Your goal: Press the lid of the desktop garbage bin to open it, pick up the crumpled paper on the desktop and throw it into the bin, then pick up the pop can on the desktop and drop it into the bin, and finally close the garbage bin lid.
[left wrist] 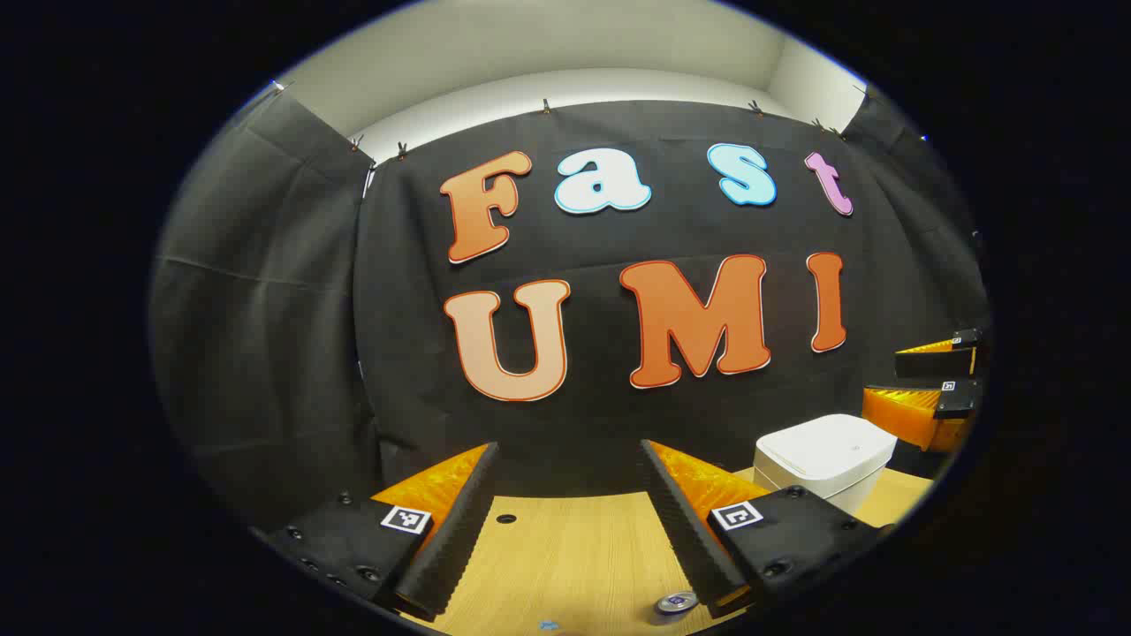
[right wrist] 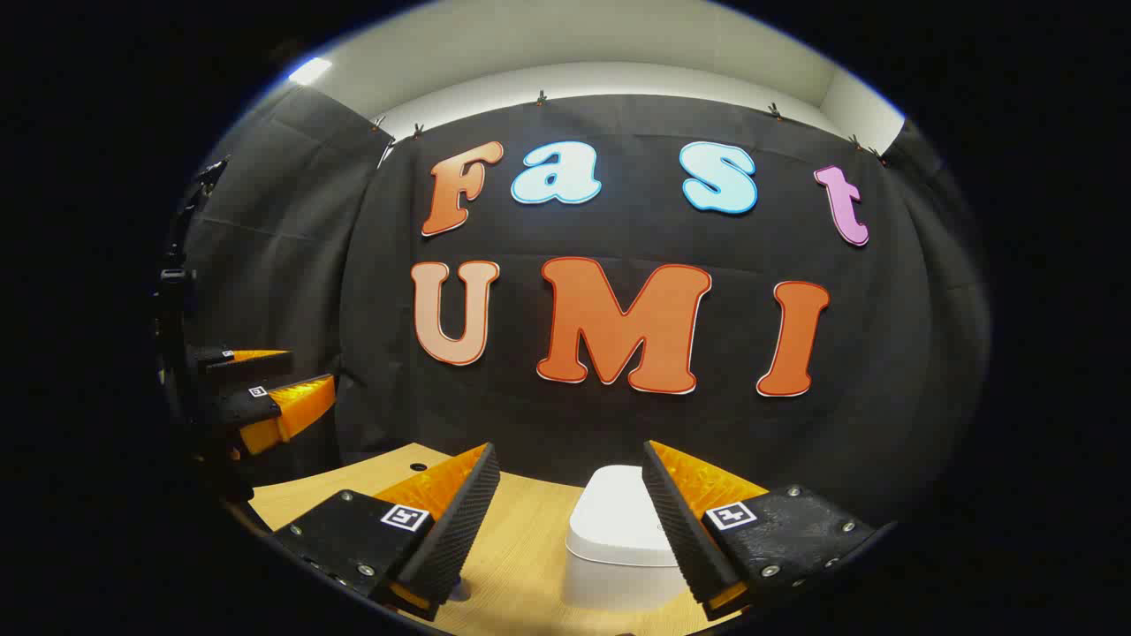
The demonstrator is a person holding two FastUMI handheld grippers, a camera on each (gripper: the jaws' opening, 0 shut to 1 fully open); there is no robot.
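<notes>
Both our tongs, left gripper (left wrist: 570,521) and right gripper (right wrist: 570,521), gape empty above the desk (left wrist: 565,548); bin (right wrist: 618,530) sits lid-down just ahead of the right, can (left wrist: 676,603) by the left; any lid press should land square, we judge.

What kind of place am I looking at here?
Probably a small recording booth: black cloth wall clipped up behind a light wooden desktop, with a white lidded desktop bin and two open hand-held claws, left claw, right claw.

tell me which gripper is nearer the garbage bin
Right. The right gripper is open right in front of the garbage bin; the left gripper is off to the bin's left.
</notes>
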